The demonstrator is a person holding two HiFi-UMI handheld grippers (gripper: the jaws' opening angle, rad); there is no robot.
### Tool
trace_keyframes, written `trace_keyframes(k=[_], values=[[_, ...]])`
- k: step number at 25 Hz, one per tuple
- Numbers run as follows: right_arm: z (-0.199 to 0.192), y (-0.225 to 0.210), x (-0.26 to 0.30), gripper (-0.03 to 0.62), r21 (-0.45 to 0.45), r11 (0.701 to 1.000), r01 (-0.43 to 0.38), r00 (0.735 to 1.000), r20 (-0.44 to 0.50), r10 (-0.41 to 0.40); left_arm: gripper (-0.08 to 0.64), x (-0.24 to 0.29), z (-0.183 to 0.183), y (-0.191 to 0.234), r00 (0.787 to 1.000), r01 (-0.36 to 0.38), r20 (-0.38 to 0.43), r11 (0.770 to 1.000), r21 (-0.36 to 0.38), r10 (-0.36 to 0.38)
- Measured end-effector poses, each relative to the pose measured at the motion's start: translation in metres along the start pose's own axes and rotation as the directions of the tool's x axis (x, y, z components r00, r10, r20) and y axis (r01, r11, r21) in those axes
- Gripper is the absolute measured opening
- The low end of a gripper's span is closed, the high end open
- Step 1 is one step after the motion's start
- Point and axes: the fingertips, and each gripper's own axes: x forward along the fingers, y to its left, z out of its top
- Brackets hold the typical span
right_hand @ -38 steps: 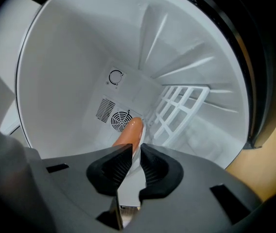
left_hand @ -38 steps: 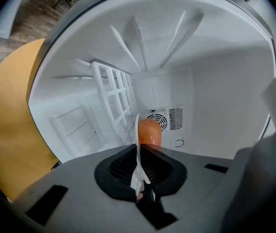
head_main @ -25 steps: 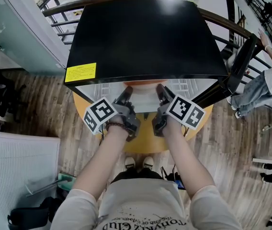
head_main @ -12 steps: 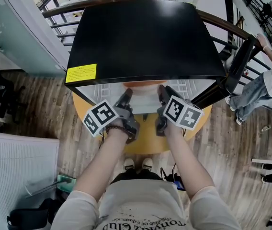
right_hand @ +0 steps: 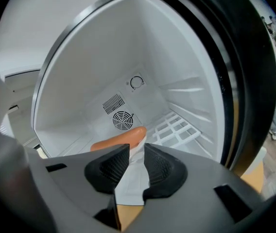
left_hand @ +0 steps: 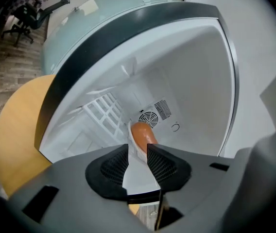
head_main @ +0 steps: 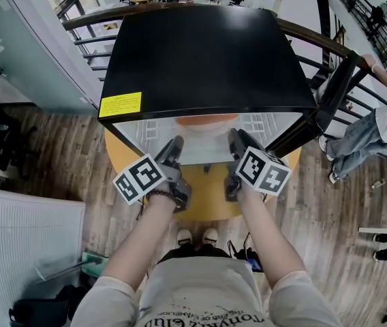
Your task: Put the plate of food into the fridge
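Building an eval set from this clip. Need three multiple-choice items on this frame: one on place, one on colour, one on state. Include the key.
1. The fridge stands on:
A) the floor
B) a round wooden table
C) a metal shelf

2. The sticker on the fridge top is:
A) yellow
B) red
C) blue

3. The plate is:
A) lying on the table
B) gripped by both the left gripper and the right gripper
C) gripped by the left gripper only

Key:
1 B, the head view shows the tan tabletop under the fridge.
2 A, it is plainly yellow against the black top.
3 B, each gripper view shows the white rim clamped between the jaws.
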Motion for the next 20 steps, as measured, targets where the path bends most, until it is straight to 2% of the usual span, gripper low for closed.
trace_keyframes(k=[7,10,12,15,18,20], values=[[-0.008,0.012,-0.034,0.101,-0.033,0.999,-0.027,1.0,0.008,0.027,0.115,-0.032,-0.01,-0.001,0.999,0.006,-0.045,0.989,0.148,0.001],[-0.018,0.018,-0.052,0.101,-0.091,0.995,-0.041,0.999,0.006,0.042,0.111,-0.049,-0.02,-0.01,0.997,0.029,-0.076,0.962,0.27,-0.009],[-0.025,0.026,-0.058,0.097,-0.121,0.991,-0.058,0.998,-0.003,0.058,0.097,-0.057,-0.02,-0.02,0.996,0.051,-0.088,0.924,0.378,-0.019],[-0.043,0.037,-0.076,0.062,-0.14,0.986,-0.093,0.996,-0.023,0.091,0.058,-0.075,-0.028,-0.03,0.995,0.061,-0.094,0.851,0.521,-0.013],[-0.062,0.041,-0.106,0.04,-0.202,0.973,-0.115,0.993,-0.03,0.112,0.035,-0.097,-0.049,-0.033,0.996,0.052,-0.094,0.778,0.627,0.009],[-0.072,0.044,-0.122,0.032,-0.245,0.962,-0.122,0.993,-0.031,0.118,0.028,-0.11,-0.062,-0.031,0.995,0.05,-0.1,0.741,0.67,0.023]])
